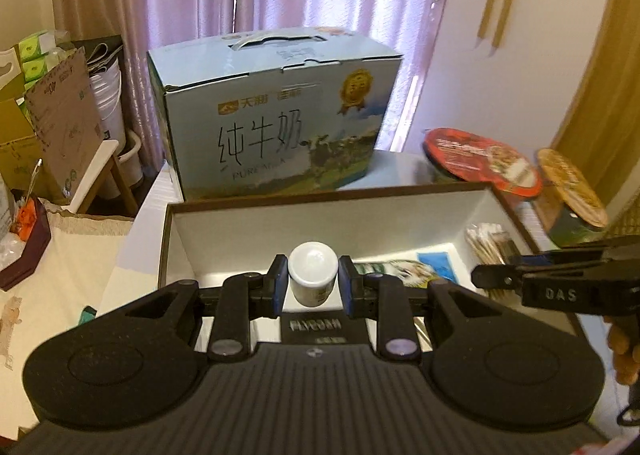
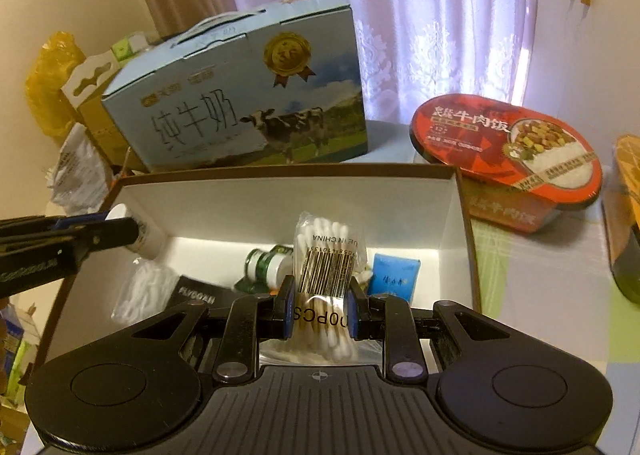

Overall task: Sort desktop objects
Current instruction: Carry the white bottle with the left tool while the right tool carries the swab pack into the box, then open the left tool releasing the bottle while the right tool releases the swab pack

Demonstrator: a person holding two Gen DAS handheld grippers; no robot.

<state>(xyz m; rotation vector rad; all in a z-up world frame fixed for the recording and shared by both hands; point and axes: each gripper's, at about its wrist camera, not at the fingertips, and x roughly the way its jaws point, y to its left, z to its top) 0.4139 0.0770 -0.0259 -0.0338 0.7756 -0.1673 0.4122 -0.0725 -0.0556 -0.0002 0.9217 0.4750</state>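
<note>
I am partway through sorting: the open box (image 2: pixel 256 211) is already holding a green-capped bottle (image 2: pixel 266 267) and a blue packet (image 2: pixel 394 275). I am carrying two more over it. My right gripper (image 2: pixel 318 313) is clamping the cotton-swab bag (image 2: pixel 326 255); my left gripper (image 1: pixel 313 287) is gripping a small white-capped bottle (image 1: pixel 313 269).

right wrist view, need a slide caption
Right tool grips a cotton swab bag above the open box.
</note>
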